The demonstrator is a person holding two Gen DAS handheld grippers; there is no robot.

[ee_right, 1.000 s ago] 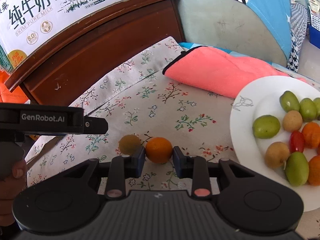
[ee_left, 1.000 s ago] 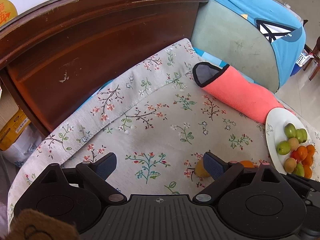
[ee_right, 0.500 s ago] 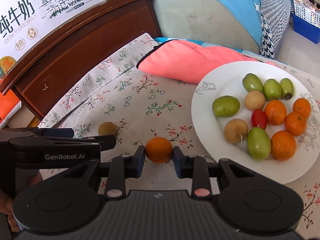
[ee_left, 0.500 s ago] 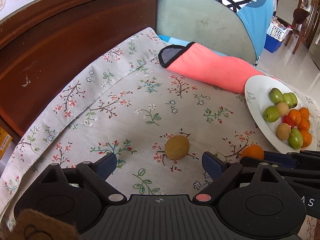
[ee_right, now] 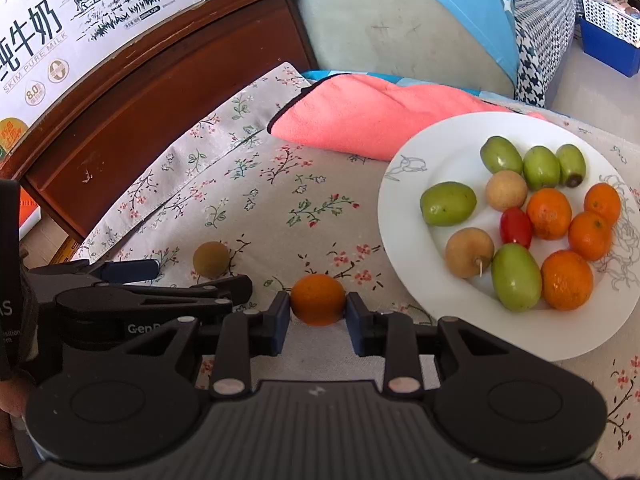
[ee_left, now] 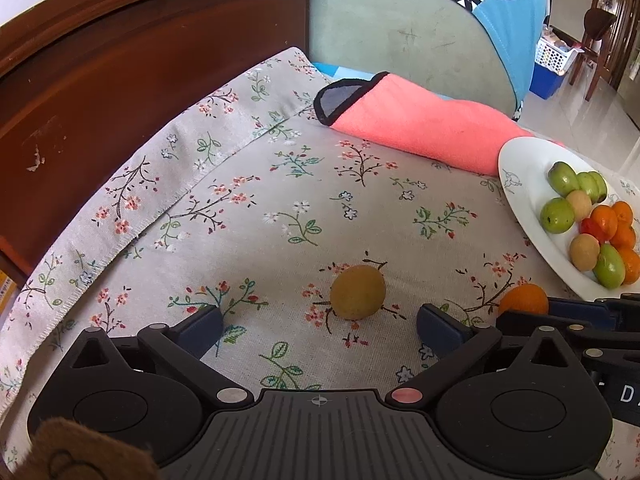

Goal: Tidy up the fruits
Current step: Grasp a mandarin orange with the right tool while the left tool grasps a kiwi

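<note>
Holding: your right gripper pinches a small orange between its pads, low over the floral cloth and just short of the plate.
Left gripper: fingers spread wide, nothing between them; the brown round fruit lies on the cloth just ahead of the gap.
Plate: already carries green, orange, brown and red fruits.
Done: most fruit gathered, by the look of it.
Left: you likely have two pieces to place, the held orange and the brown fruit.
</note>
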